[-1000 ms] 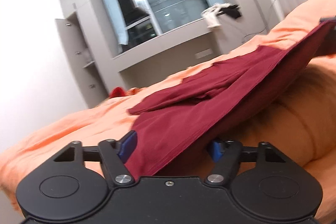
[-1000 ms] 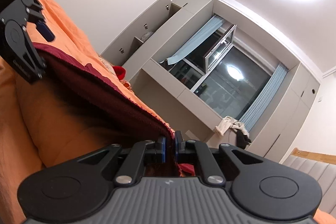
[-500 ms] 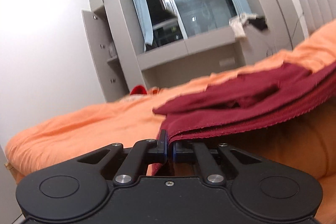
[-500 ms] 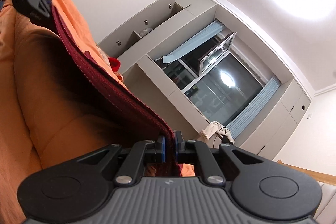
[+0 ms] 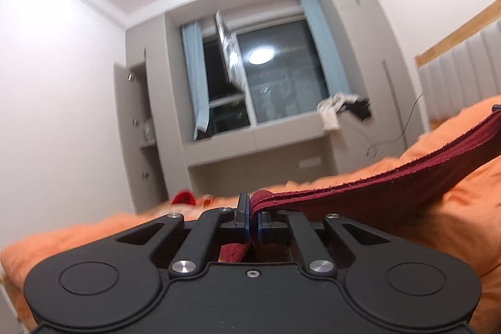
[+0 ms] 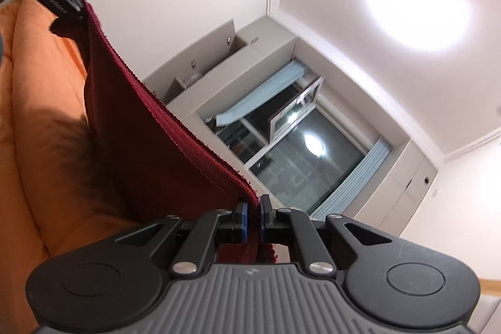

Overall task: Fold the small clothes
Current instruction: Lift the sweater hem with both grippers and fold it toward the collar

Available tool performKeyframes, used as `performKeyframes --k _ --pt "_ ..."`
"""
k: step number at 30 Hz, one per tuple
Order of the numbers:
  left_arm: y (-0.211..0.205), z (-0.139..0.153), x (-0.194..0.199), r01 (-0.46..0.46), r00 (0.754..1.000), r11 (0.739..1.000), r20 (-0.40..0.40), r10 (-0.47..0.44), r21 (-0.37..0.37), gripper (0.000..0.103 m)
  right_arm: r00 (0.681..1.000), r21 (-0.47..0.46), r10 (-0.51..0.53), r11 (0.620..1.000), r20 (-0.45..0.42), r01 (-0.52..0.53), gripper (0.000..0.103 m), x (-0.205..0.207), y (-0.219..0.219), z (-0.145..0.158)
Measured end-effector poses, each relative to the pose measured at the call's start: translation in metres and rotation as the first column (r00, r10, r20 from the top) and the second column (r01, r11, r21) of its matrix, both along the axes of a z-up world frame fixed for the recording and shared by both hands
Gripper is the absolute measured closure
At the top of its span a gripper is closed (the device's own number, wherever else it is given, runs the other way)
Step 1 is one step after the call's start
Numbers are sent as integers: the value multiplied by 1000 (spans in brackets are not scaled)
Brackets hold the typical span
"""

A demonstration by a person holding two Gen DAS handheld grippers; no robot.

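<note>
A second ago the left tongs [image 5: 253, 219] stood spread around the dark red garment [image 5: 391, 183]; now they pinch its near edge, and the right tongs [image 6: 253, 219] pinch the other corner. The cloth has risen off the orange bed [image 5: 454, 208] and hangs taut between them, ready, I judge, for folding over. One garment, two tongs, one bed.

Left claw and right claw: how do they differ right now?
The left claw has a smooth black body; the right claw has a ribbed grey one. The left looks level toward the window, while the right tilts up at the ceiling. Both are shut on the red garment's edge, lifted off the orange bedding.
</note>
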State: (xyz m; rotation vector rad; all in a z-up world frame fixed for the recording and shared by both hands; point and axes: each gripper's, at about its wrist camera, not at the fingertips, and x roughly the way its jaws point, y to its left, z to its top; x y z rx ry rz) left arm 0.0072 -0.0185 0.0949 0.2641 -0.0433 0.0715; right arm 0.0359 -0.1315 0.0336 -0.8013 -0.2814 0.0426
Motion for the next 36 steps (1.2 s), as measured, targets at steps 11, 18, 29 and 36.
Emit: performKeyframes --k 11,18,29,36 --pt "-8 37 22 33 999 999 35 -35 40 98 999 24 24 999 42 -25 95 41 -3 24" --pt "-10 55 121 -12 999 997 34 10 82 98 1000 -11 11 1000 30 -10 95 148 4 40" --pt "13 28 303 -77 966 997 -246 74 0 97 987 -48 -45 998 -153 38 92 302 25 -3" --pt "38 -14 376 -140 900 988 -426 97 -69 95 962 -43 -46 998 -269 36 92 353 25 -39"
